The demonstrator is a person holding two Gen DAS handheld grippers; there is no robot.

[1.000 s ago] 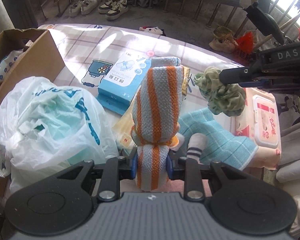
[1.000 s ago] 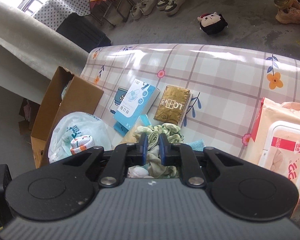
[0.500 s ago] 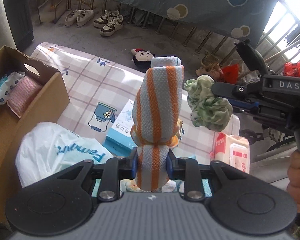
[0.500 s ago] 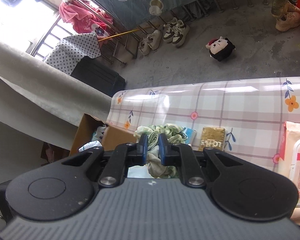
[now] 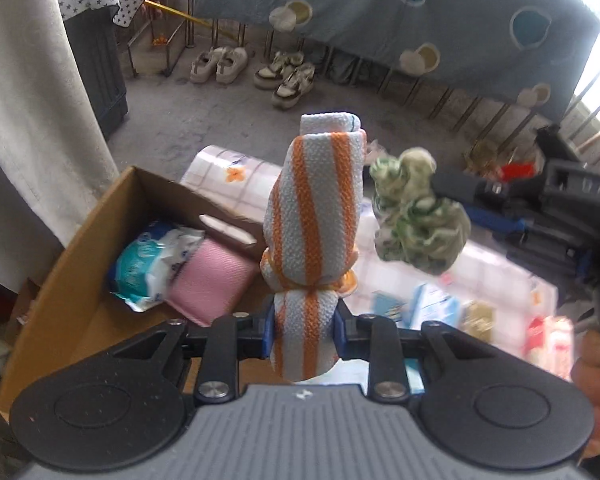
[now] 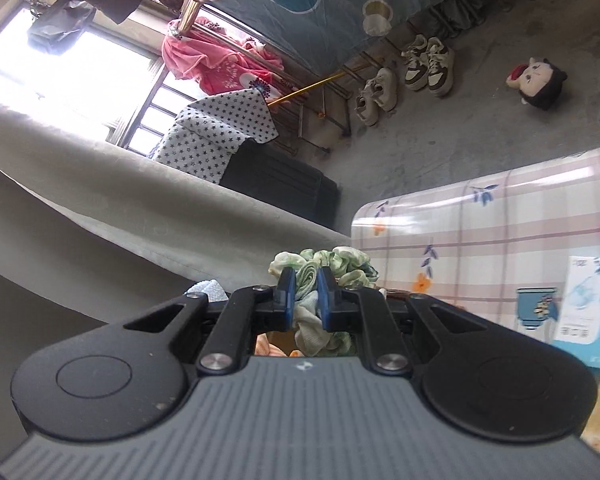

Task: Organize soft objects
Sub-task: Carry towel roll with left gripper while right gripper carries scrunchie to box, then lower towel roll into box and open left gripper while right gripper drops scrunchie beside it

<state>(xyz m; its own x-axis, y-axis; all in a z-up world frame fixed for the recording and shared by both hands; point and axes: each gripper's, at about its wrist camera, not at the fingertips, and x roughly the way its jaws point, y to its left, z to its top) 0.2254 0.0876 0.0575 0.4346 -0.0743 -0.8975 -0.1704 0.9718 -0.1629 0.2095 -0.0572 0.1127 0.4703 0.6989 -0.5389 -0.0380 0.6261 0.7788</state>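
My left gripper (image 5: pixel 304 330) is shut on a rolled orange-and-white striped towel (image 5: pixel 318 216), held upright in the air beside the open cardboard box (image 5: pixel 80 240). The box holds a pink cloth (image 5: pixel 210 282) and a blue-white wipes pack (image 5: pixel 154 264). My right gripper (image 6: pixel 305 294) is shut on a green scrunchie (image 6: pixel 324 268); in the left wrist view the scrunchie (image 5: pixel 418 226) hangs to the right of the towel, above the table.
The checked tablecloth (image 6: pixel 500 220) carries a blue packet (image 6: pixel 584 300); more packets (image 5: pixel 432 306) lie blurred on it. A grey curtain (image 5: pixel 28 100) hangs left of the box. Shoes (image 5: pixel 288 76) and a plush toy (image 6: pixel 538 82) are on the floor.
Both grippers have risen and swung left with their loads. The towel has moved from above the table clutter to beside the box, and the box's inside has come into view.
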